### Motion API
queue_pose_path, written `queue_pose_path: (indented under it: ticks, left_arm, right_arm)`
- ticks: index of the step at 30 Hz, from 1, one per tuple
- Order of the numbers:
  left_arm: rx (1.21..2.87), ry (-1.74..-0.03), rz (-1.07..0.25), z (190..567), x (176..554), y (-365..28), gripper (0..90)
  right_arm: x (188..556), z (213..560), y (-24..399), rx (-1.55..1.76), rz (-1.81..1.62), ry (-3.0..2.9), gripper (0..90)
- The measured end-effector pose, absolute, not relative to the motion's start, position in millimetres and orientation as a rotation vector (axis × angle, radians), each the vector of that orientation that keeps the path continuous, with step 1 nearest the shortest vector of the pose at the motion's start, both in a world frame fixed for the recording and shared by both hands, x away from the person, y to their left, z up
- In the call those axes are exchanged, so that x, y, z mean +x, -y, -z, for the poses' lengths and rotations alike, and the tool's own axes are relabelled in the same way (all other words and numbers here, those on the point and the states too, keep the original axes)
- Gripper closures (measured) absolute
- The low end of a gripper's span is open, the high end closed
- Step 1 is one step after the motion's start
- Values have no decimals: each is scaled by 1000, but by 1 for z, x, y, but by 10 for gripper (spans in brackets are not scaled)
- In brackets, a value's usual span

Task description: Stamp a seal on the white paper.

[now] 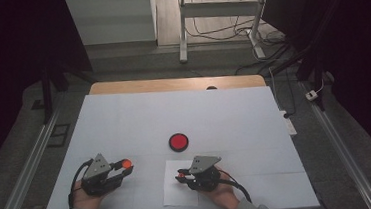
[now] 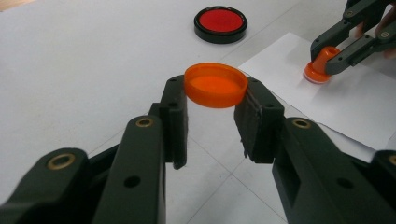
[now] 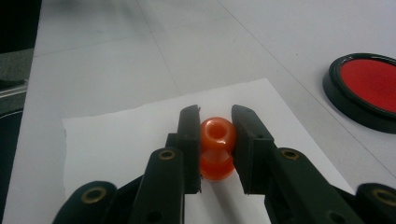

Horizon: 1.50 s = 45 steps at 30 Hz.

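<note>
Now, left gripper (image 2: 212, 114) clamps orange cap (image 2: 215, 85) (right gripper (image 3: 214, 144) clamps stamp (image 3: 216, 147))

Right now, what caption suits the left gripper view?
Left claw holding an orange cap, red ink pad beyond on the table.

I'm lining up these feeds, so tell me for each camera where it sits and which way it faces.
High view: above the person's side, looking forward and down on the table; forearms, hands, both grippers show.
Left gripper view: along its jaws clamping the orange cap; right gripper beyond.
Right gripper view: along its jaws gripping the orange stamp on the paper.
Shared: red ink pad in all views.
</note>
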<state>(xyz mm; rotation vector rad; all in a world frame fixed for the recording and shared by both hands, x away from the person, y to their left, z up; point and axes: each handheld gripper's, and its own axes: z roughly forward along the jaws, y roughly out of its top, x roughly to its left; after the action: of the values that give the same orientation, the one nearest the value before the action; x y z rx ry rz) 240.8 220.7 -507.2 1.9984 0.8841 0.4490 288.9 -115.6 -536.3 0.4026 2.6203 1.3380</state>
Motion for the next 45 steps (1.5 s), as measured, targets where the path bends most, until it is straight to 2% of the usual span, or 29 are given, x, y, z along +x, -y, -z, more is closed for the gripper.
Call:
queue_pose_path:
  ticks: [4,9,45]
  left_arm:
    - [2000,-882,-447,507,241,-221,646]
    - [1999,-885,-444,508,242,-222,646]
    - [2011,-880,-443,509,243,-220,646]
  right_arm:
    - [291,534,119,419,-1400,-2607,725]
    - [295,510,133,483,-1588,-2491,725]
    - [312,476,174,637,-1723,-2337,726]
